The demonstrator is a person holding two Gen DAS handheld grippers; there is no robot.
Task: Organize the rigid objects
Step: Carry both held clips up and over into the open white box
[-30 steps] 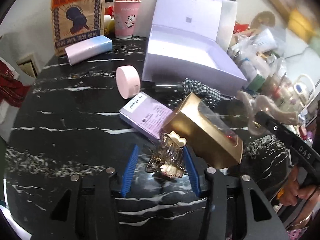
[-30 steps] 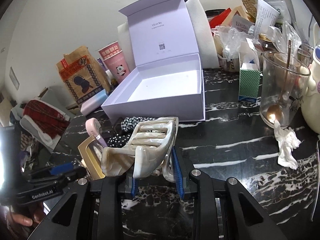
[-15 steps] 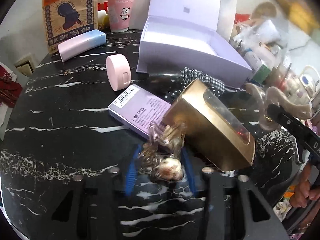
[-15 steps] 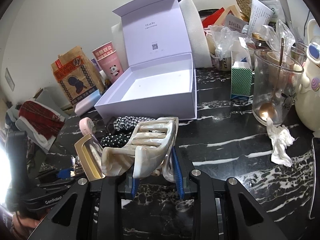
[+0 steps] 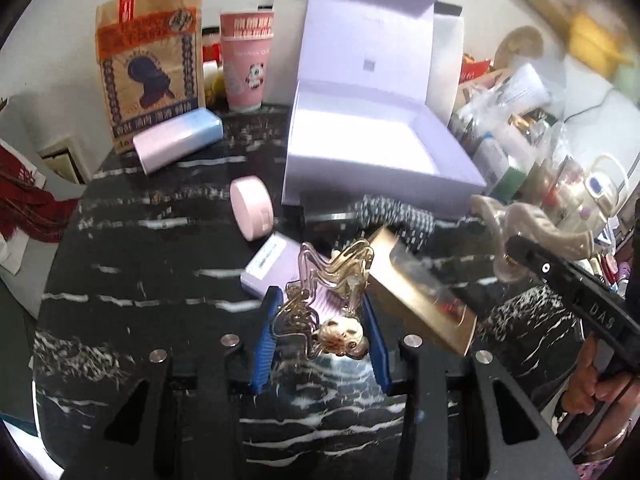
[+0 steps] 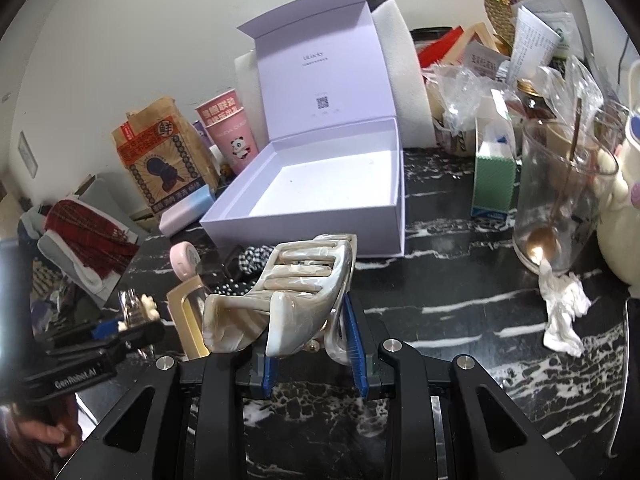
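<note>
Black marble with white streaks makes up the table (image 5: 152,312), and it is crowded with small things.

Nearest in the left wrist view, the left gripper (image 5: 322,334) pinches a gold wire hair clip (image 5: 324,300) between its blue pads. A second ago that clip lay low between wider fingers; the jaws have just been closing on it, and now it sits higher, lifted off the table, with its little cream charm at the bottom. Just behind it lie a purple card box (image 5: 266,268) and a gold box (image 5: 420,304) with a clear window. These two have not moved.

In the right wrist view, the right gripper (image 6: 314,346) is clamped on a big cream shell hair claw (image 6: 296,284), held up above the table. It looks the same as before, in the same place. A hand (image 6: 52,436) shows at the lower left, holding the other tool.

Farther back sit a round pink case (image 5: 252,212) and a black-and-white checked cloth band (image 5: 396,216). Behind them stands the open lilac box (image 6: 320,192), lid up, with nothing seen inside. A pink and blue bar (image 5: 178,144), a brown paper bag (image 5: 150,60) and a pink panda cup (image 5: 246,64) stand at the far edge. To the right are a glass (image 6: 560,200) with a spoon in it and a crumpled tissue (image 6: 564,312).
</note>
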